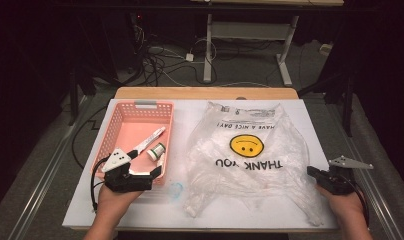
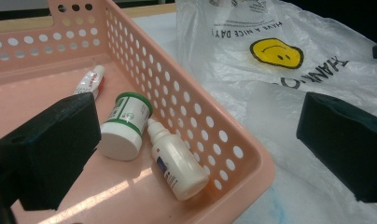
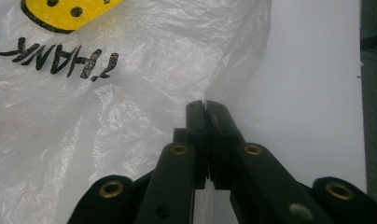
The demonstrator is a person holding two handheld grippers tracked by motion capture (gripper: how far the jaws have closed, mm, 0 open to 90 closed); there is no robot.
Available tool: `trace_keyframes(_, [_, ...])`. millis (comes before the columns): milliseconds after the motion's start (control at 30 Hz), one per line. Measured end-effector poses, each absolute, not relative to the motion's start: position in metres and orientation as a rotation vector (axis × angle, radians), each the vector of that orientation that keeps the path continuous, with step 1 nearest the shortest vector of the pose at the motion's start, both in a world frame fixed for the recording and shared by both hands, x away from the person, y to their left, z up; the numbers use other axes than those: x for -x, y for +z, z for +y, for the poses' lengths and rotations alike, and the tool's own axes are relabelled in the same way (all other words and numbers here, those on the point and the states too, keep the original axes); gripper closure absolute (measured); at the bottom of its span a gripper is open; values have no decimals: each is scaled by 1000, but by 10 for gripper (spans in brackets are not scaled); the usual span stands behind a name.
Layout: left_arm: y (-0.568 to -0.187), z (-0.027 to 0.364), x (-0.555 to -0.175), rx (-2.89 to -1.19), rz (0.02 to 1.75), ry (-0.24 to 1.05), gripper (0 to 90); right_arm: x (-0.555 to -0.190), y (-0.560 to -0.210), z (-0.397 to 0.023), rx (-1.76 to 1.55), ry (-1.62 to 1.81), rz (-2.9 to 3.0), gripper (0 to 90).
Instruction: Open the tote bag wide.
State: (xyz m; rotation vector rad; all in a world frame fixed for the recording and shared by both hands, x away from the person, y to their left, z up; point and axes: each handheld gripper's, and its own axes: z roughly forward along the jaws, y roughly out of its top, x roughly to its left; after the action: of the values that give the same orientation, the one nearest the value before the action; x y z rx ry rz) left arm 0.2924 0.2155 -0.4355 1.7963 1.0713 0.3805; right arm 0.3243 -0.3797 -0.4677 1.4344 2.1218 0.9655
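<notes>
Crinkled glossy plastic bag [image 1: 247, 160]; perforated matt pink plastic basket [image 1: 121, 131].

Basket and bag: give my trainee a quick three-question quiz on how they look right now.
1. True or false: the right gripper has its jaws wide open.
2. How many items lie in the basket? A: two. B: three. C: five.
3. Fill in: the yellow face is printed on the ____.

Key: 1 false, the jaws are shut. 2 B. 3 bag.
</notes>
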Motion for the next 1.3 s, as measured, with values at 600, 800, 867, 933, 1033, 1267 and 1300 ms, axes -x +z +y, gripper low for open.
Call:
trace_keyframes(600, [-431, 213, -293, -1823, 1047, 413, 0, -260, -467, -359, -1273, 1000, 2257, 899])
trace_keyframes(800, [-431, 213, -294, -1835, 1051, 391, 0, -248, -466, -350, -1247, 1008, 2302, 768])
trace_keyframes(867, [-431, 213, -294, -1830, 1052, 384, 0, -248, -461, -354, -1262, 1040, 2264, 670])
trace_keyframes(933, [-430, 213, -293, -1829, 1050, 379, 0, -247, -454, -359, -1270, 1089, 2203, 607])
trace_keyframes(1033, [-430, 213, -293, -1818, 1038, 376, 0, -249, -444, -366, -1269, 1143, 2122, 547])
trace_keyframes(1267, [-431, 206, -293, -1826, 1026, 379, 0, -311, -430, -371, -1273, 1129, 2043, 523])
trace_keyframes(1300, [-430, 205, -293, -1824, 1025, 380, 0, -325, -431, -371, -1284, 1125, 2047, 521])
